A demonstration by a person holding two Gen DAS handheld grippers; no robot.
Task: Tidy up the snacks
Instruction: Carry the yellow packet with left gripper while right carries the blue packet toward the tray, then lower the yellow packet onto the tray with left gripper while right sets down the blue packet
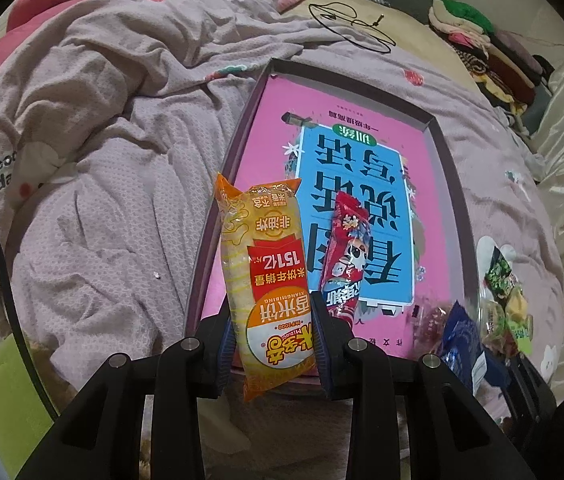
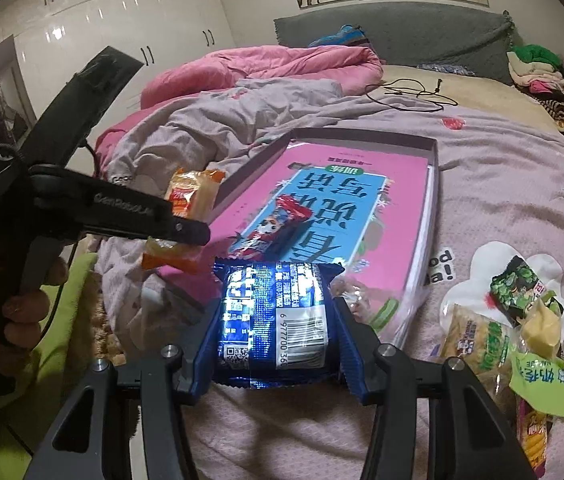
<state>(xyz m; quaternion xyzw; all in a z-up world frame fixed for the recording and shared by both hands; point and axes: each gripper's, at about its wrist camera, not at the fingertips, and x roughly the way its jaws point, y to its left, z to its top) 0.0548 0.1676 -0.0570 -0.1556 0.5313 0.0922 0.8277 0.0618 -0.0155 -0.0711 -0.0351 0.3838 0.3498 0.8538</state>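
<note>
Nearest in the left wrist view, the left tool (image 1: 274,340) is clamped on the lower end of an orange rice cracker pack (image 1: 266,276), which stands up between its blue pads and leans over the near left edge of a shallow box (image 1: 447,184). Nearest in the right wrist view, the right tool (image 2: 274,320) grips a blue foil snack pack (image 2: 274,316) by its two sides, barcode facing up, just above the pink bedspread (image 2: 493,184) at the near end of the box. To the left there, a hand (image 2: 26,292) in a lime-green sleeve holds the handle of the left tool. To the right, a small heap of loose snacks (image 2: 521,332) lies on the bedspread beside the box: a dark green packet, pale yellow ones and a lime-green one. Inside the box lies a pink book with a blue panel (image 1: 357,216), and a red snack pack (image 1: 347,256) rests on its near part. Farther off, a rumpled grey-lilac quilt (image 1: 114,128) and a pink one are bunched on the left of the bed, a thin black cable (image 1: 351,26) lies beyond the box, and folded clothes (image 2: 541,68) are piled at the far right.
</note>
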